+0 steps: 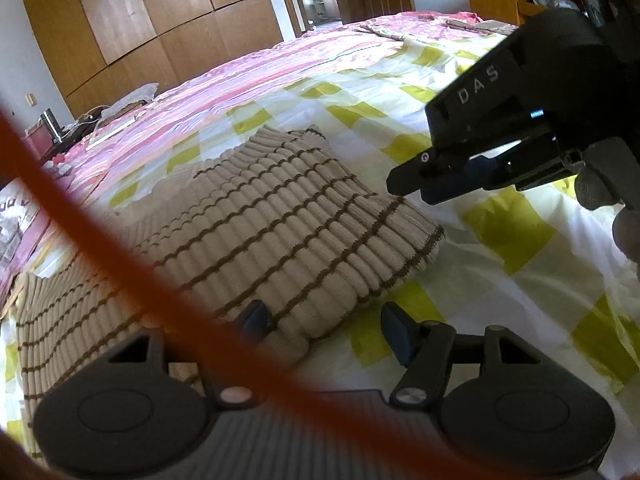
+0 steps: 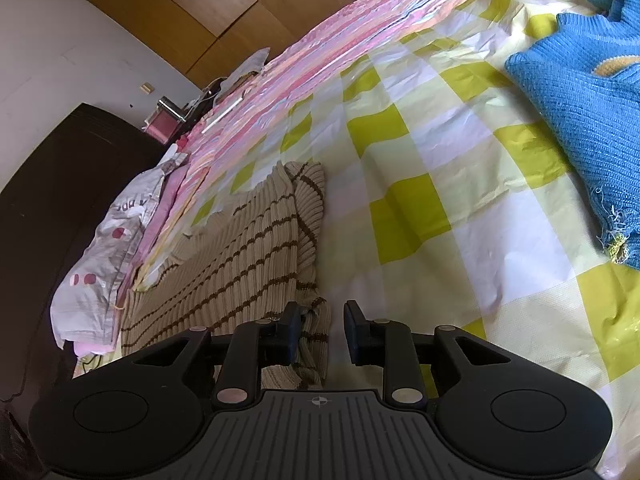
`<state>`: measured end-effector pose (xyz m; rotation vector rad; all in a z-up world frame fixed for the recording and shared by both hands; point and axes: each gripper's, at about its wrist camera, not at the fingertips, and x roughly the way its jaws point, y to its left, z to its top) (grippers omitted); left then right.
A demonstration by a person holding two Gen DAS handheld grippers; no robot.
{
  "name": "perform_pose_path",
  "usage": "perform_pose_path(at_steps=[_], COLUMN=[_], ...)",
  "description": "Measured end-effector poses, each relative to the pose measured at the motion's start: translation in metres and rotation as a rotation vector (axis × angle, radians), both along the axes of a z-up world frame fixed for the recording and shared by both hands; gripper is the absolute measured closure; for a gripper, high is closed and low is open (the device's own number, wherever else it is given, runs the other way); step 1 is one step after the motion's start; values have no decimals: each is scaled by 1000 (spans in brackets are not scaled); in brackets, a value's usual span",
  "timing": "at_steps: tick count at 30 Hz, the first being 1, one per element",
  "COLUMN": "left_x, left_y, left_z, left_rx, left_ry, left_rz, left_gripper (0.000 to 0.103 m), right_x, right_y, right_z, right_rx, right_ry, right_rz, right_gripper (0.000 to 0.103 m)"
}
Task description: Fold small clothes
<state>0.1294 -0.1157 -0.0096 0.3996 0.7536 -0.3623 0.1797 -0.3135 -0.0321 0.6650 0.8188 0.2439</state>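
Sweater, beige ribbed knit with brown stripes [image 1: 256, 224], lay partly folded on your yellow-checked plastic sheet [image 1: 520, 240], likely spread to keep it off the pink bedding. Your left gripper [image 1: 324, 322] stood wide over its near edge; your right gripper [image 2: 320, 328] was open, empty, straddling the hem. "DAS" read on its body.

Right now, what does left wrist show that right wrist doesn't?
Left wrist only: the right gripper itself, hovering by the beige striped sweater, and a blurred orange cable across the lens. Right wrist only: a blue knit sweater and a dark headboard. Both: the beige sweater, checked sheet, pink quilt, wooden wardrobe.
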Motion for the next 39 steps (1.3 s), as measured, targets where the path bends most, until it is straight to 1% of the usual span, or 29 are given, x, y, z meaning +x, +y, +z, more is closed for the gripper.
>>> perform_pose_path(at_steps=[2,5,25,27,31,35,36,38,39], left_x=[-1,-1,-3,-5,-15,-26,-27,-29,-30], left_y=[-2,-4,-21,-21,-22,-20,-20,-25,-27], left_z=[-1,-1,-6,-7,-11,-17,-19,-21,-22], left_rx=[11,19,72,81,108,120,129,168,183], left_ry=[-6,-14,-77,-95,-146,-202,-218,-262,-281], left_rz=[-3,-4,-22,-23,-34,-28,-27,-25,-31], left_gripper=[33,31,25,22,19,13,9,4,4], right_x=[0,0,-2,-2,-2,-3,-3,-3,-3], right_y=[-1,-3,-8,-8,-11,-15,-16,-17,-18], right_z=[0,-1,0,1,2,4,4,3,3], right_rx=[7,19,55,58,72,94,96,102,105], right_ry=[1,3,3,2,1,-4,-4,-1,0], right_rz=[-3,-5,-8,-8,-11,-18,-22,-26,-25], right_gripper=[72,70,64,64,62,61,61,61,61])
